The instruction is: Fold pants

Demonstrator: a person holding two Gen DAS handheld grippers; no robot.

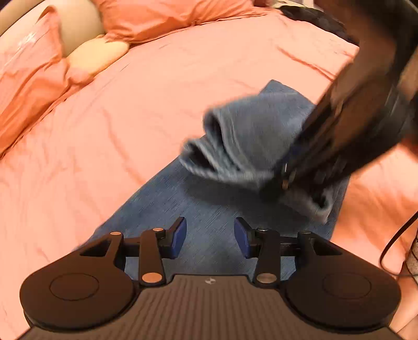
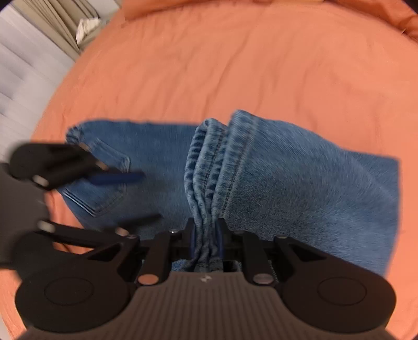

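Observation:
Blue jeans [image 1: 209, 204] lie on the orange bedspread [image 1: 130, 117]. My left gripper [image 1: 210, 238] is open and empty, hovering just above the denim. My right gripper [image 2: 206, 240] is shut on the bunched leg hems [image 2: 209, 162] of the jeans and holds them lifted over the rest of the pants. In the left wrist view the right gripper [image 1: 300, 170] comes in from the upper right with the hems [image 1: 222, 146] hanging from it. In the right wrist view the left gripper [image 2: 130, 196] shows at the left, open over the back pocket [image 2: 104, 177].
Orange pillows [image 1: 169, 18] and a pale cushion [image 1: 96, 55] lie at the head of the bed. A grey wall or panel and beige curtain [image 2: 39, 52] stand beyond the bed's edge. A dark cable [image 1: 397, 243] hangs at the right.

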